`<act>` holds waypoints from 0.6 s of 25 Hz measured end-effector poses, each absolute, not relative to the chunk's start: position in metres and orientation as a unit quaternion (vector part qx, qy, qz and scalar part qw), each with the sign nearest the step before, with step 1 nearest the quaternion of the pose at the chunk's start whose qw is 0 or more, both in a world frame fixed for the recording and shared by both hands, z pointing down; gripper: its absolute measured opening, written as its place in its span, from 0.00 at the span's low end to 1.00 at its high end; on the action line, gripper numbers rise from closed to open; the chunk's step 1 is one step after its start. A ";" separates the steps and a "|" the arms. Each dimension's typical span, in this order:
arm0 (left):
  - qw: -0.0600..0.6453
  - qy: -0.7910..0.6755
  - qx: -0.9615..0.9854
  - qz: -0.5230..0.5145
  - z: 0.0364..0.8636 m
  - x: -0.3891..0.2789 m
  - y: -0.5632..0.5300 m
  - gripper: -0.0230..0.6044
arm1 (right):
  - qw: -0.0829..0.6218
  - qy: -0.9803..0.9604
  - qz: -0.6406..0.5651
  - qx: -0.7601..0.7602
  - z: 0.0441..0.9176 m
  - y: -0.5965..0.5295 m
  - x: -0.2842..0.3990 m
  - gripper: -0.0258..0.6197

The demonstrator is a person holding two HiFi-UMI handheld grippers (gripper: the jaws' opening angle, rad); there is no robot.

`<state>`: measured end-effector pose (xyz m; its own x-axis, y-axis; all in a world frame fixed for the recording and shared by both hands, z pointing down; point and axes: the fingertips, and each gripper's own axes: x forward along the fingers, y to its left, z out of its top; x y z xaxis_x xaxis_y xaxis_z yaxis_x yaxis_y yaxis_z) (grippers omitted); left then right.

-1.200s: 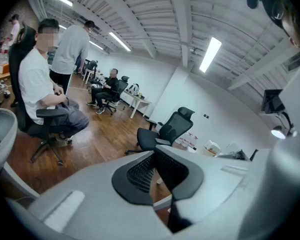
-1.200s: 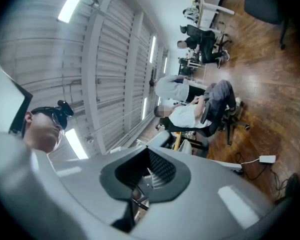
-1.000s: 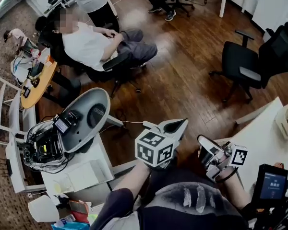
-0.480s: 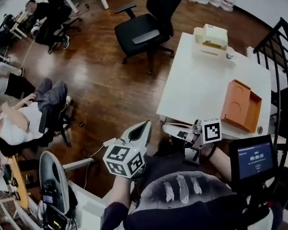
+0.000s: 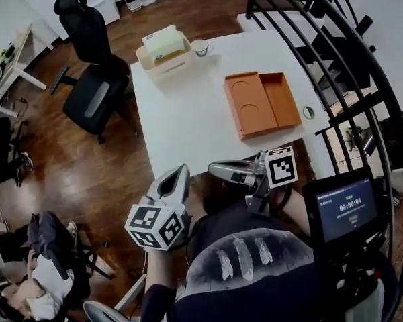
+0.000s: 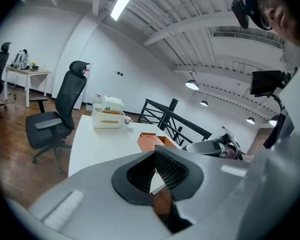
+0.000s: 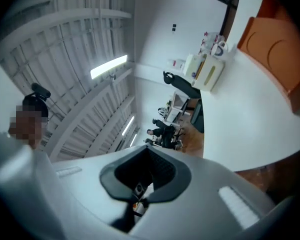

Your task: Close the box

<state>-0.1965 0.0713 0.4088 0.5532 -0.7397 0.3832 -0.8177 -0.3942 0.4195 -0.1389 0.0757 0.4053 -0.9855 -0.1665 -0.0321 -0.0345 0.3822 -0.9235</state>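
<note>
Chair (image 5: 93, 96) left of the white table (image 5: 188, 119), apart from it. Left gripper (image 5: 180, 173) short of the table's near edge, over the wooden floor, jaws pressed together on nothing. Cream container (image 5: 164, 45) and cup (image 5: 200, 47) side by side at the table's far edge. Right gripper (image 5: 213, 168) at the table's near edge, jaws likewise closed and empty. Orange box (image 5: 262, 102) on the table's right half, lying open, both halves spread flat side by side. Black railing (image 5: 349, 66) beyond the table's right side.
</note>
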 end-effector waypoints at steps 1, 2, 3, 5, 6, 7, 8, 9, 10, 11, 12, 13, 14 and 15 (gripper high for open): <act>0.286 -0.460 0.837 0.076 0.406 -0.177 0.064 0.06 | 0.072 0.827 -0.554 -0.068 0.405 0.068 -0.118 0.05; 0.282 -0.457 0.839 0.084 0.405 -0.159 0.056 0.06 | 0.081 0.825 -0.555 -0.072 0.406 0.059 -0.099 0.05; 0.279 -0.458 0.839 0.090 0.405 -0.144 0.048 0.06 | 0.087 0.824 -0.554 -0.073 0.406 0.051 -0.082 0.05; 0.276 -0.465 0.836 0.096 0.408 -0.124 0.038 0.06 | 0.088 0.827 -0.550 -0.069 0.407 0.042 -0.061 0.05; 0.275 -0.469 0.834 0.096 0.409 -0.118 0.035 0.06 | 0.085 0.830 -0.548 -0.064 0.407 0.041 -0.054 0.05; 0.274 -0.474 0.831 0.095 0.409 -0.111 0.031 0.06 | 0.082 0.832 -0.546 -0.058 0.405 0.039 -0.046 0.05; 0.273 -0.480 0.828 0.095 0.408 -0.099 0.028 0.06 | 0.078 0.833 -0.546 -0.050 0.402 0.037 -0.034 0.05; 0.271 -0.486 0.825 0.096 0.406 -0.084 0.023 0.06 | 0.074 0.834 -0.546 -0.043 0.399 0.033 -0.018 0.05; 0.270 -0.493 0.822 0.098 0.405 -0.065 0.017 0.06 | 0.070 0.834 -0.546 -0.035 0.396 0.027 0.001 0.05; 0.268 -0.500 0.817 0.100 0.405 -0.047 0.009 0.06 | 0.066 0.833 -0.548 -0.028 0.396 0.019 0.021 0.05; 0.268 -0.509 0.811 0.102 0.406 -0.029 -0.001 0.06 | 0.061 0.832 -0.551 -0.022 0.397 0.009 0.040 0.05; 0.270 -0.519 0.805 0.102 0.409 -0.015 -0.010 0.06 | 0.056 0.830 -0.555 -0.018 0.400 -0.003 0.057 0.05; 0.273 -0.528 0.798 0.102 0.412 -0.002 -0.019 0.06 | 0.051 0.827 -0.559 -0.015 0.402 -0.013 0.072 0.05; 0.277 -0.536 0.791 0.103 0.416 0.006 -0.025 0.06 | 0.048 0.825 -0.563 -0.013 0.404 -0.021 0.084 0.05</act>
<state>0.0061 -0.0245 0.4156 0.4049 -0.7909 0.4589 -0.9045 -0.2728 0.3278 0.0839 -0.0214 0.4040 -0.9951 -0.0746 -0.0644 0.0328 0.3662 -0.9299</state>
